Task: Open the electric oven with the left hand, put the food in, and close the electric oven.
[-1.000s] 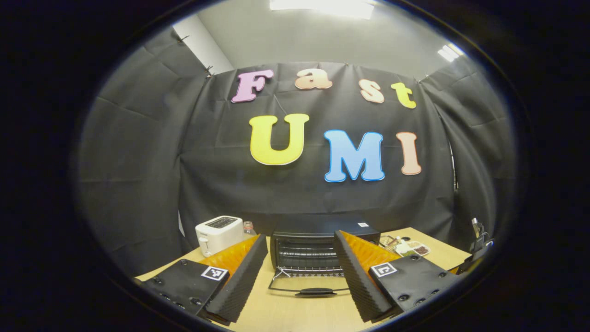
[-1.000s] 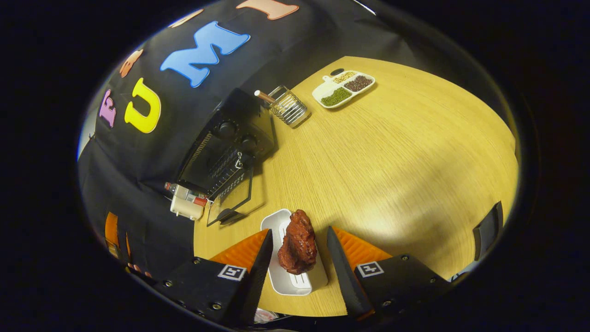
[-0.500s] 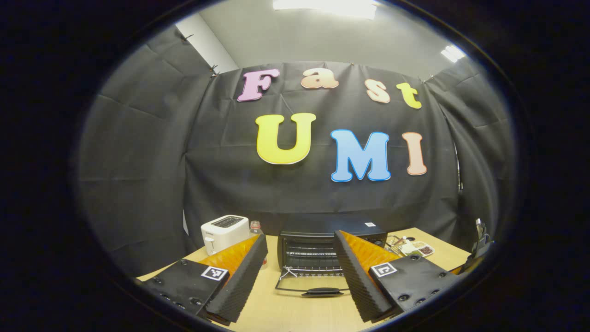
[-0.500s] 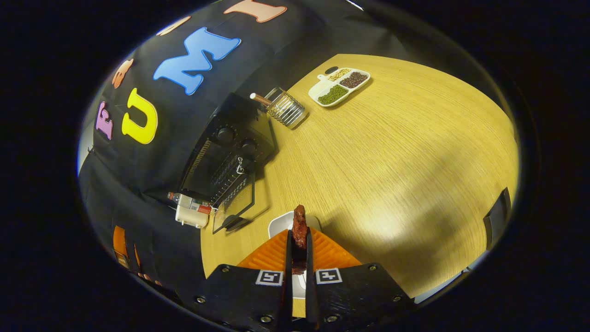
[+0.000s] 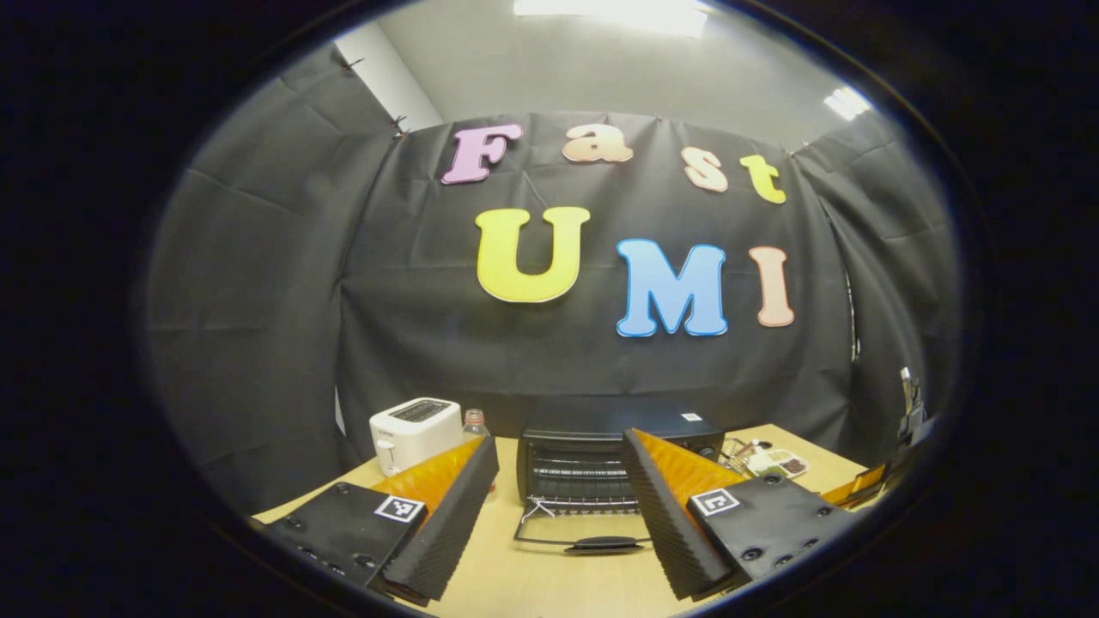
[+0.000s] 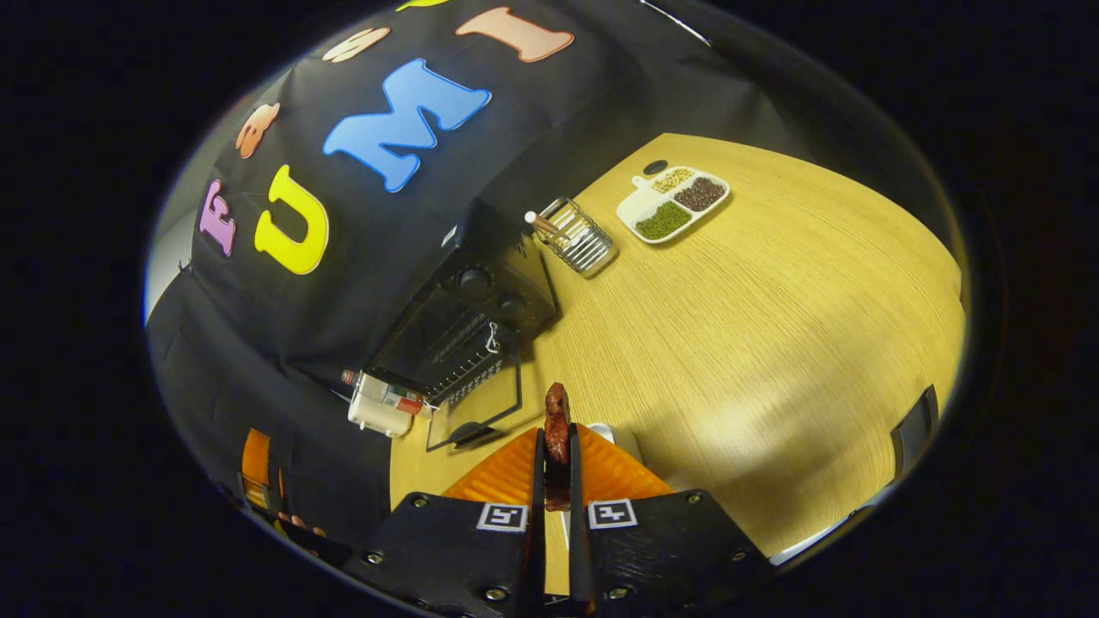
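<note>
Two grippers are at work over a wooden table (image 6: 773, 343). Nearest in the right gripper view, the right gripper (image 6: 556, 446) has its jaws pressed together on the meat (image 6: 557, 422) — a dark red-brown piece pinched between both fingers and sticking up past their tips; a white dish (image 6: 620, 439) peeks out just behind the fingers, on the table. Beyond it stands the oven (image 6: 468, 322), black, with its glass door (image 6: 474, 410) dropped open and lying flat toward the viewer; two knobs show on its front. Beside the oven's far end sits a wire rack (image 6: 577, 240), and farther still a white divided tray (image 6: 674, 204) of green, dark and pale grains. On the oven's other side is a white toaster (image 6: 378, 414) with a bottle (image 6: 403, 399) next to it.

In the left gripper view, the left gripper (image 5: 560, 515) has its jaws spread wide and holds nothing; between its fingers the open door (image 5: 584, 536) lies on the table, handle nearest, with the oven (image 5: 601, 451) and its wire shelf behind. Left of the oven stand the toaster (image 5: 410, 432) and bottle (image 5: 474, 422); to its right, far off, the tray (image 5: 777, 463).
</note>
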`<state>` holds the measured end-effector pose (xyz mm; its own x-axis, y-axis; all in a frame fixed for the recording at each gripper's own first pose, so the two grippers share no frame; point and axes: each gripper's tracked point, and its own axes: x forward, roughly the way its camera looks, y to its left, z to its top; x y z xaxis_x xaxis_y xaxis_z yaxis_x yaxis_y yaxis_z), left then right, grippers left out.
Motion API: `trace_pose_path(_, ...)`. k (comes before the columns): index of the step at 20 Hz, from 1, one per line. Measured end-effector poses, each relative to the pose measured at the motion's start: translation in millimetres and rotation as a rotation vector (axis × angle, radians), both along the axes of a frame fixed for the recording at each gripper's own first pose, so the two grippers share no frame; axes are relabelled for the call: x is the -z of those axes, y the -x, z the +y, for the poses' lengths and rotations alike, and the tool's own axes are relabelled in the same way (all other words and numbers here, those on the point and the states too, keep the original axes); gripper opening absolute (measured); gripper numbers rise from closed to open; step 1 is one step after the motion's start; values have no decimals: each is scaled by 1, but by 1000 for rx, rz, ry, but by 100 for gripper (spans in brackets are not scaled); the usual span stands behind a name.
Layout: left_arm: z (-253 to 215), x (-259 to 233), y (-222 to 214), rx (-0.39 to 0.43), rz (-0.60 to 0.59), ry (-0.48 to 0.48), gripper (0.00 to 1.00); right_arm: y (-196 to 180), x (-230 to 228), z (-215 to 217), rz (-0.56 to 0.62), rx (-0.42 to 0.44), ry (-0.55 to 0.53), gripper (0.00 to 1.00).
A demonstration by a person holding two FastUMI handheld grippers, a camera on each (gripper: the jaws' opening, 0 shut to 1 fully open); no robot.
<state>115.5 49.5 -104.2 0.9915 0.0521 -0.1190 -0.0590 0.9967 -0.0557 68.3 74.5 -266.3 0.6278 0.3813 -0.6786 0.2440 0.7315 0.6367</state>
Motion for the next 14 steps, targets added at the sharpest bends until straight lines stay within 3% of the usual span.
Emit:
trace_pose_path(6,19,8,-10,-5,10,3,100,-44,-33,33,-85,64,-89,11)
trace_pose_path(14,59,16,-18,-17,33,-26,97,-90,-22,100,-134,125,-151,11)
